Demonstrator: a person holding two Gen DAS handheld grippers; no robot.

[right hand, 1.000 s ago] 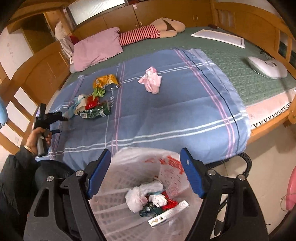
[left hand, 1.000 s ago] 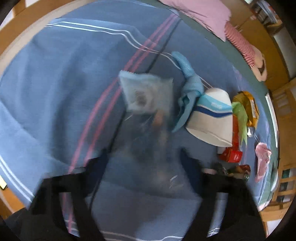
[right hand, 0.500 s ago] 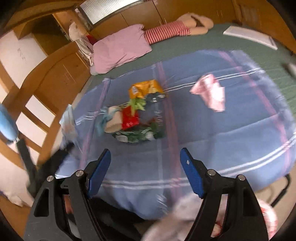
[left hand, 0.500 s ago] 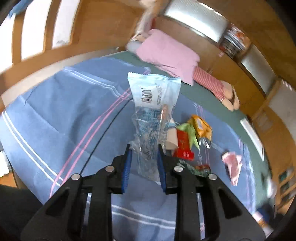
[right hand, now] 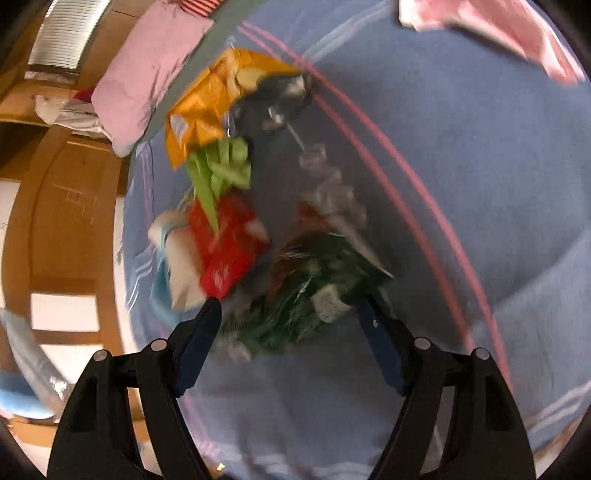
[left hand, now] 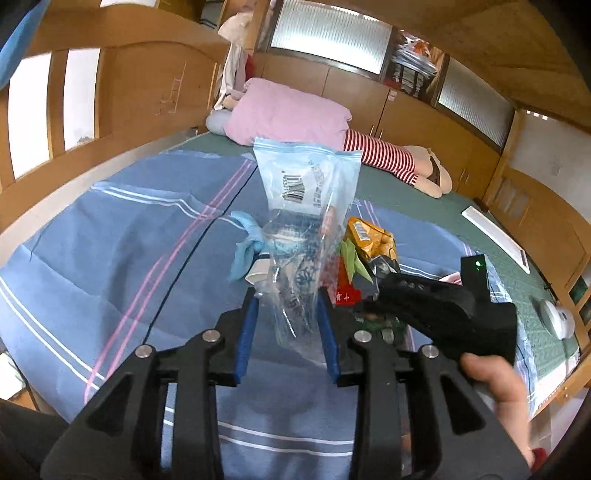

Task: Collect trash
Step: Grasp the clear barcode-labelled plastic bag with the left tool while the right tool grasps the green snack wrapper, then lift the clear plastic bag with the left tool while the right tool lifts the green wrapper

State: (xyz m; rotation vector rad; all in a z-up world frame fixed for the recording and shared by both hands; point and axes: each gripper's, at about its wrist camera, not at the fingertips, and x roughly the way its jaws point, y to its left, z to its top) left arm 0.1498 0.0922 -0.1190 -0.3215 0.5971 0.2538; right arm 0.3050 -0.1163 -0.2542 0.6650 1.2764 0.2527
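1. The left gripper (left hand: 287,334) holds a clear plastic bag (left hand: 303,221) upright between its blue pads, the jaws easing apart while the crumpled lower end of the bag sits between them; its printed blue top stands above the bed.
2. The right gripper (right hand: 291,345) hangs with its jaws spread wide and nothing between them, pointed down at a dark green wrapper (right hand: 314,291) just beyond its tips.
3. A litter pile lies on the blue striped blanket (left hand: 110,236): a red packet (right hand: 229,251), a paper cup (right hand: 177,266) beside it, a green wrapper (right hand: 221,173) and an orange snack bag (right hand: 207,107) farther out.
4. A pink wrapper (right hand: 491,26) lies well apart from the pile, blurred at the frame's edge.
5. In the left wrist view a hand (left hand: 495,384) grips the other tool's black handle; a pink pillow (left hand: 288,114) rests at the head of the bed.
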